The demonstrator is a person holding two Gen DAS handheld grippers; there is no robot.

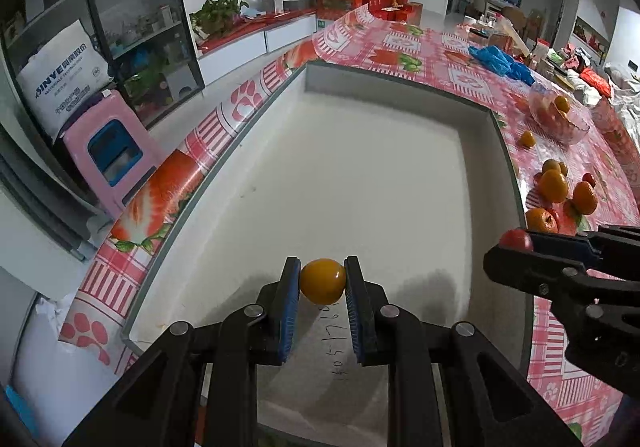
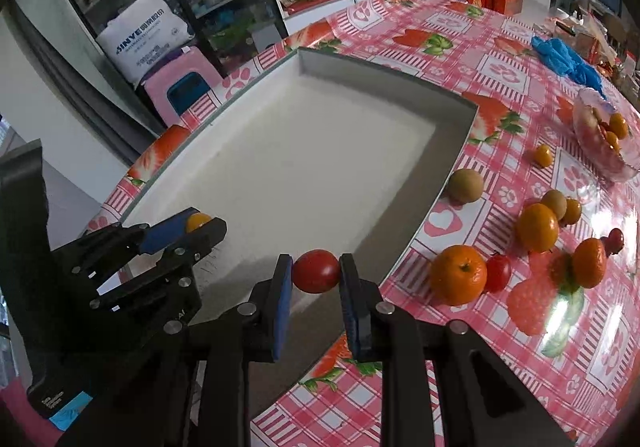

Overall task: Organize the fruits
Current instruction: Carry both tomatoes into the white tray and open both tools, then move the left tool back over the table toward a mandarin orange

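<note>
While both fruits hang over the white tray [image 1: 360, 167], I have the left hand-held gripper [image 1: 322, 281] clamped on a yellow tomato [image 1: 322, 281]; the right hand-held gripper [image 2: 316, 272] pinches a red tomato [image 2: 316, 272] near the tray's edge, probably for sorting inside; oranges [image 2: 458, 274] wait beside the tray on the desk [image 2: 500, 67].

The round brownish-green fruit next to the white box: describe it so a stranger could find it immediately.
Start at the big shallow white box on the pink strawberry-print tablecloth. Just outside its right wall sits the round brownish-green fruit, alone. It is the dull-skinned one nearest the box; a smaller brownish fruit lies farther right among shiny orange tangerines.
</note>
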